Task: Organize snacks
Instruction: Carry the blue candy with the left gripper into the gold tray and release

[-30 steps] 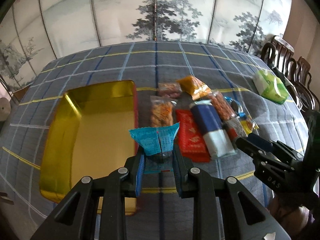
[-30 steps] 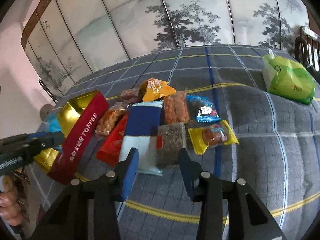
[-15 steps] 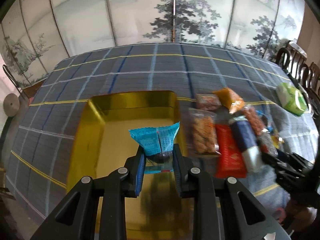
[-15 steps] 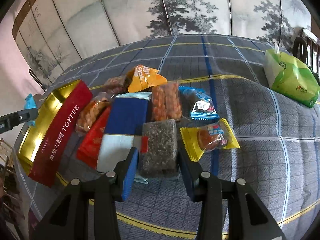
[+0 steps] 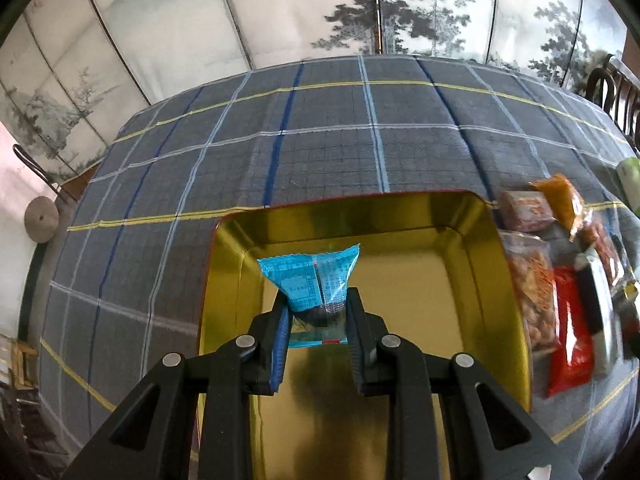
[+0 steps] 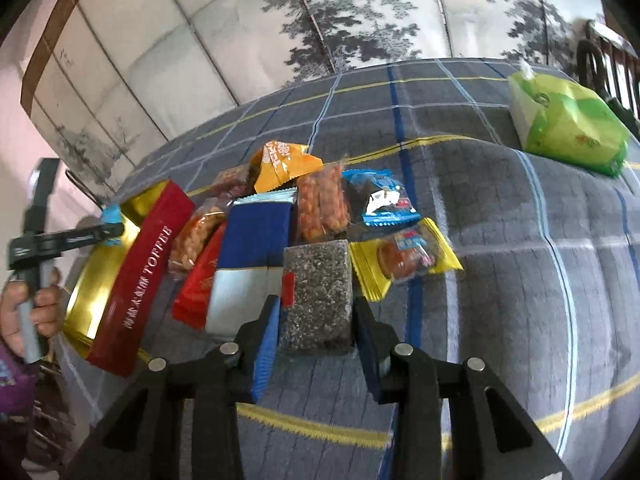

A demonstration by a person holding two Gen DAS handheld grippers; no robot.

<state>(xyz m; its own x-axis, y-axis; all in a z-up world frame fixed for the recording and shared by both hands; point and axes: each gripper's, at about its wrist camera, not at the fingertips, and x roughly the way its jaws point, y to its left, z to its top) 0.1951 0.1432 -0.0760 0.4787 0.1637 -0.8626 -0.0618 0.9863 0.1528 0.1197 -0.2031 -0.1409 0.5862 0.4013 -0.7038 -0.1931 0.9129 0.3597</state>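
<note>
While left fingers (image 5: 316,322) clamp the blue packet (image 5: 312,280), right fingers (image 6: 314,332) — closing — flank the sesame bar (image 6: 318,300).

Left wrist camera looks steeply down past its fingers (image 5: 280,344) into the gold tin (image 5: 460,216) (close); right wrist camera shares that tin (image 6: 96,300), left of its own fingers (image 6: 266,344).

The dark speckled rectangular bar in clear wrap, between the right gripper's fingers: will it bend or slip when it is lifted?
The dark speckled rectangular bar looks thick with straight edges, so probably stiff. Its clear glossy wrap may slip between the right gripper's closing jaws.
</note>
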